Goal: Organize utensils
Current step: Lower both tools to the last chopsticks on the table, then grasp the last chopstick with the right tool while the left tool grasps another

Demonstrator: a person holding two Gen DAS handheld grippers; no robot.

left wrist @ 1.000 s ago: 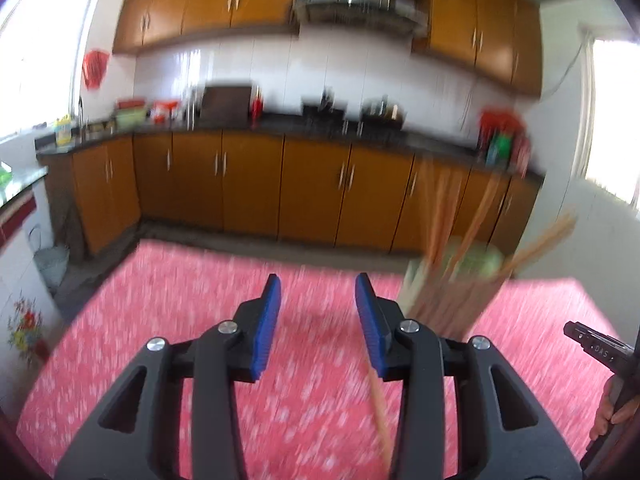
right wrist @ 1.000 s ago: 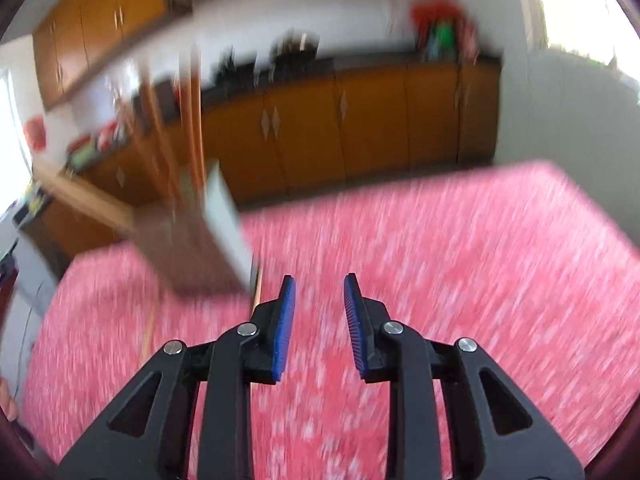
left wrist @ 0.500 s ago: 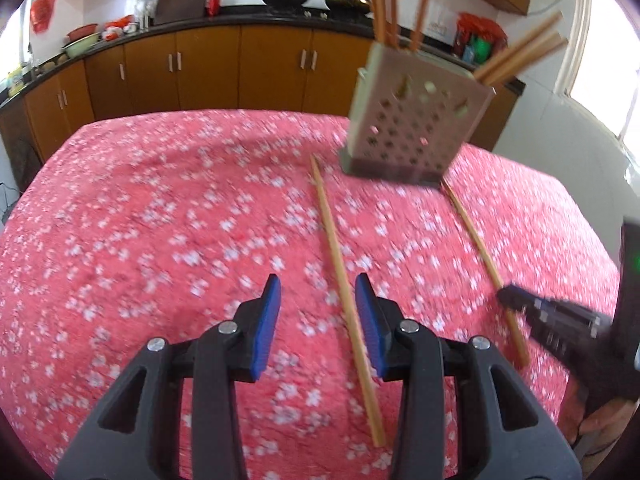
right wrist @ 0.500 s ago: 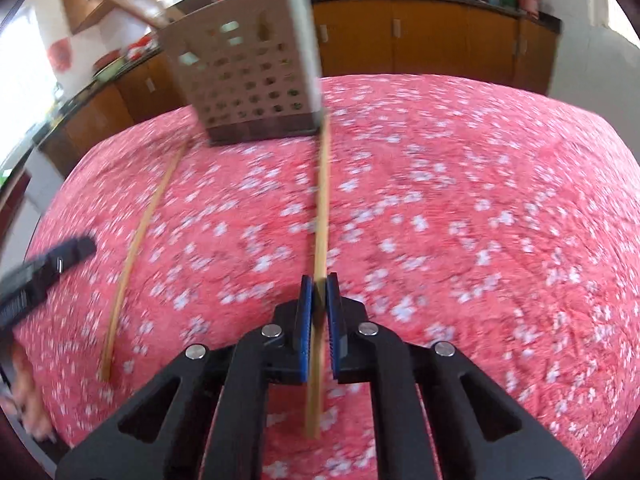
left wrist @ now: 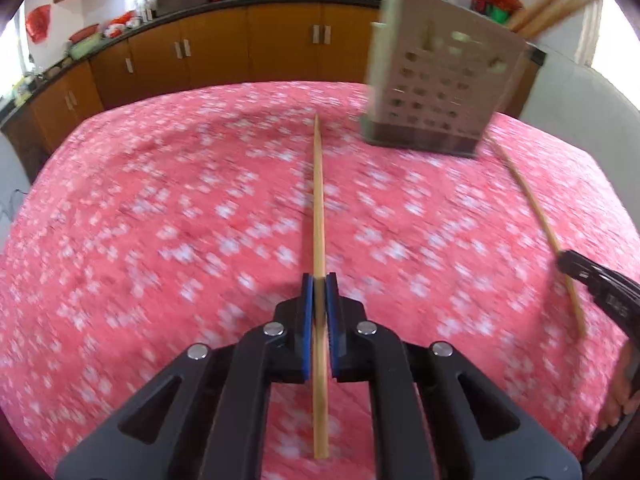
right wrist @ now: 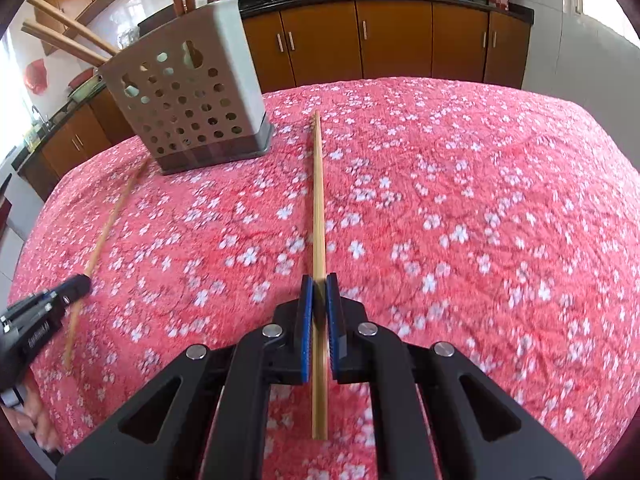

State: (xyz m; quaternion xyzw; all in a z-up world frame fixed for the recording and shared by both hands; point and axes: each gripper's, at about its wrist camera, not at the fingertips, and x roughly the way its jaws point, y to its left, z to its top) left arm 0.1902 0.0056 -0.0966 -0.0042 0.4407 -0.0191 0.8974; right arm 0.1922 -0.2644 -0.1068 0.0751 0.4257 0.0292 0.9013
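Observation:
A perforated beige utensil holder (left wrist: 440, 92) with several wooden sticks in it stands on the red flowered tablecloth (left wrist: 160, 220); it also shows in the right wrist view (right wrist: 188, 104). My left gripper (left wrist: 319, 280) is shut on one wooden chopstick (left wrist: 318, 200) that points toward the holder's left side. My right gripper (right wrist: 319, 280) is shut on a second chopstick (right wrist: 317, 200) lying to the right of the holder. Each gripper shows in the other's view: the right gripper (left wrist: 568, 260) on its chopstick (left wrist: 528, 208), the left gripper (right wrist: 76, 284) on its chopstick (right wrist: 108, 232).
The table edge curves round near both grippers. Brown kitchen cabinets (right wrist: 360, 40) with a dark counter run behind the table. A hand (left wrist: 624, 392) holds the right gripper at the table's right edge.
Both grippers came down from facing the kitchen to the table. The right gripper closed on its chopstick half a second ago; the left gripper, open then, has now closed on its chopstick.

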